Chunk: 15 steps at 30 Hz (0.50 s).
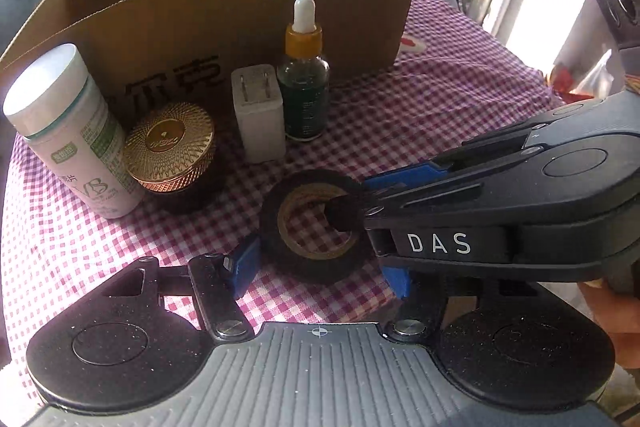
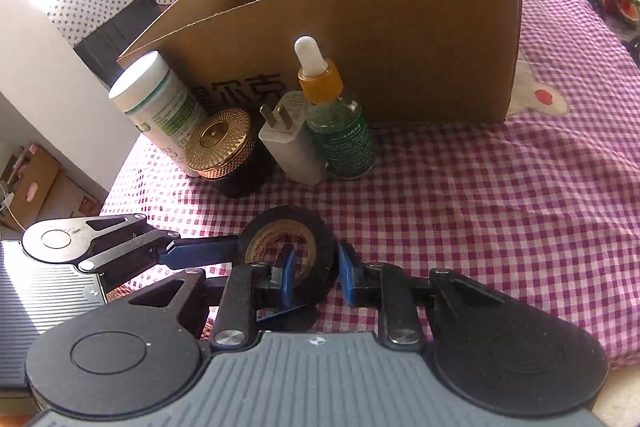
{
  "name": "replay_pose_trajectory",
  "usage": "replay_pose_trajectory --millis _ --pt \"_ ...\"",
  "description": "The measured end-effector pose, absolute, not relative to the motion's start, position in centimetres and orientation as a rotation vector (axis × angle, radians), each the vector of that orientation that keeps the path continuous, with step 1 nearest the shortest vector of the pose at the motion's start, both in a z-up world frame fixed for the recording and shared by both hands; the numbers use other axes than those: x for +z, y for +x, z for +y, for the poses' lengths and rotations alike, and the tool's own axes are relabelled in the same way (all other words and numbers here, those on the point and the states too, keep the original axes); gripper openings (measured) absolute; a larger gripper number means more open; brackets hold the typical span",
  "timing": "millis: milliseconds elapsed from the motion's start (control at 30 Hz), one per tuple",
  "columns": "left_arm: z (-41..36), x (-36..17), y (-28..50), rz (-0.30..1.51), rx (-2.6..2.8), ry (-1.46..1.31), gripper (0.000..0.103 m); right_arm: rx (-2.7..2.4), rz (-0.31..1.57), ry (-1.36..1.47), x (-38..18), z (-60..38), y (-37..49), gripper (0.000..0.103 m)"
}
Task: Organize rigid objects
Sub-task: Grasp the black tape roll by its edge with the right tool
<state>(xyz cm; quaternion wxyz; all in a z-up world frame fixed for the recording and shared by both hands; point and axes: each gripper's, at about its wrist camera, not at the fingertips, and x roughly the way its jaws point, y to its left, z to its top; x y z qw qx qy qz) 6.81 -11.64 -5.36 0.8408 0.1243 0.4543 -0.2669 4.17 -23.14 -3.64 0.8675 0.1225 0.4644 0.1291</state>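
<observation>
One black roll of electrical tape with a tan cardboard core (image 2: 290, 259) lies flat on the purple-and-white checked tabletop (image 2: 480, 207), near the cameras. The right hand-held gripper (image 2: 314, 277) straddles its wall, one blue pad inside the core and one outside; whether both pads touch is unclear. The left hand-held gripper (image 1: 316, 267) is spread wide at the roll's left. Beyond stand a white pill bottle (image 1: 68, 131), a gold-lidded dark jar (image 1: 172, 151), a white plug charger (image 1: 258, 113) and a green dropper bottle (image 1: 304, 79), before a brown cardboard box (image 1: 240, 7). Only the right wrist view shows the bottle's green label text; only the left shows "DAS" on the other tool.
</observation>
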Motion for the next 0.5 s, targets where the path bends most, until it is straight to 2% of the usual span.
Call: replay_pose_trajectory --millis 300,500 --pt "-12.8 -5.9 7.2 0.963 -0.546 0.296 0.071 0.286 0.949 0.240 -3.8 -23.3 4.0 0.025" --pt "-12.9 -6.0 7.5 0.962 -0.536 0.285 0.071 0.296 0.941 0.260 -4.2 -23.6 4.2 0.025"
